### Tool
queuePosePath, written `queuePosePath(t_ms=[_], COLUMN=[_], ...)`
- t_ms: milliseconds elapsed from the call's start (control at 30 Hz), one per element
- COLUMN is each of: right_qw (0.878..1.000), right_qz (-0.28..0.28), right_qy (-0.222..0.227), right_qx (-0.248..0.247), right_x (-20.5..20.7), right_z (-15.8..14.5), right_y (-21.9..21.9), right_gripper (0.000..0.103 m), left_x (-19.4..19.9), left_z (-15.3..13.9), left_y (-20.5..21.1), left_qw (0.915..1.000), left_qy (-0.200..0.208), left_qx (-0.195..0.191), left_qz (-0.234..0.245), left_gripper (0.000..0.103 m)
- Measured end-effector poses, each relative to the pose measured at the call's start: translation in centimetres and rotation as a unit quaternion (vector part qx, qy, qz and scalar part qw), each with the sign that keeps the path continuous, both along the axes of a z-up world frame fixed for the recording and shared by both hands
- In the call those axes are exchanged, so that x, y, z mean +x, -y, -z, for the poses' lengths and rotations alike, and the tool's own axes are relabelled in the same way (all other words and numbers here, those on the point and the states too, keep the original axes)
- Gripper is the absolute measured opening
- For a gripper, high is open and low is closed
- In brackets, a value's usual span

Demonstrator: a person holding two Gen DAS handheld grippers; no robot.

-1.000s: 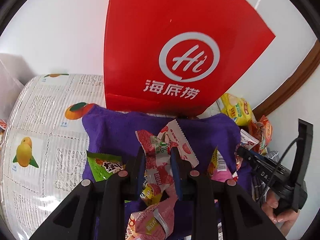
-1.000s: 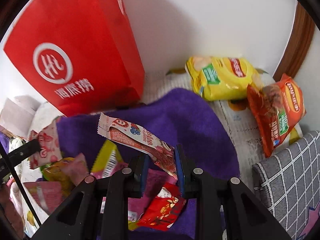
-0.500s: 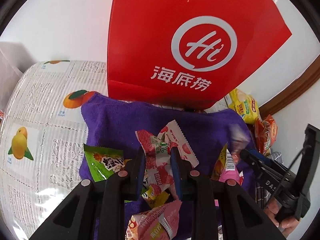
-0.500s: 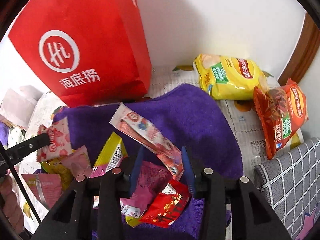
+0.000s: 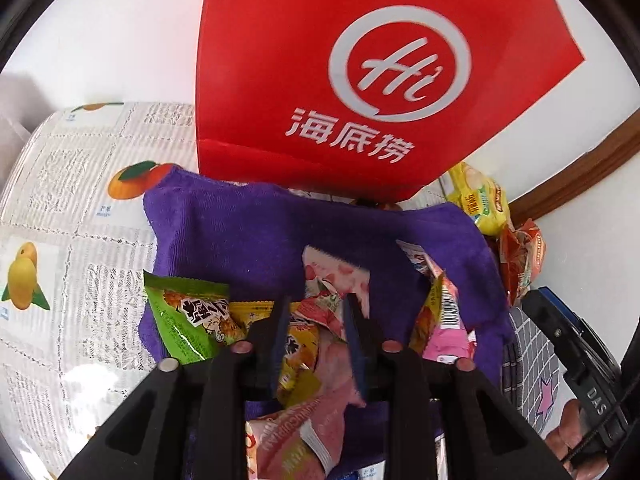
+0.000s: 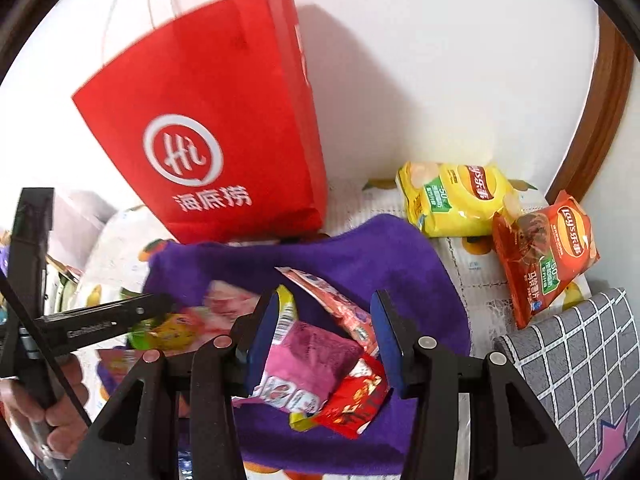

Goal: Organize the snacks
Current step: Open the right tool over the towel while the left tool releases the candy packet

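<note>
Snack packets (image 6: 320,364) below opening right tool (image 6: 326,312), on purple towel (image 6: 360,252)

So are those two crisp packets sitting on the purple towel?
No, the yellow crisp packet and orange crisp packet lie beyond the purple towel, on the printed cloth.

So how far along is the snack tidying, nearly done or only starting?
Early, it seems. Done: perhaps only the yellow chip bag and orange chip bag, lying beside the purple towel. In hand: nothing; the left tool and right tool are opening above the small packets, gripping none. Left: that whole pile on the towel; what is inside the red paper bag cannot be seen.
</note>
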State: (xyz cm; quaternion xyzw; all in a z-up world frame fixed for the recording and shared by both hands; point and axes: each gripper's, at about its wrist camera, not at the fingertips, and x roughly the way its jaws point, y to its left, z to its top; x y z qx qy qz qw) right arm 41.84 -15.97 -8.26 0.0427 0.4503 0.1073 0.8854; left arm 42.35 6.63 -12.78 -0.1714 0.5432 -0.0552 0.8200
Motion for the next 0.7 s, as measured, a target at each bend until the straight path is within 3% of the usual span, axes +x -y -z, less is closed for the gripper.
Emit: queuePosePath(t_ms=[67,300,467,700], right_qw=[1.0,0.999,0.996,0.994], right_qz=[-0.006,-0.034,-0.022,-0.011], right_qy=[0.001,-0.039,-0.087,-0.108], right_qx=[0.014,-0.01,-0.025,0.014], right_x=[-1.2,-7.3,-11.3,-14.2], right_z=[-0.3,2.4,6.5,8.9], right_y=[-0.2,-0.4,0.1,0.1], right_gripper=[0.047,0.056,0.056,0.056], left_x=[-0.3,-1.7,-2.5,-3.8], left_z=[-0.8,-3.5,-4.7,-6.3], left_y=[0.1,1.2,2.7,4.2], left_qw=[0.9999,0.9986,0.9968,0.9938], left_qy=[0.01,0.044,0.058,0.081], left_qx=[0.004,0.011,0.015,0.022], left_qz=[0.003,0.028,0.052,0.074], left_gripper=[0.045,0.053,0.054,0.055])
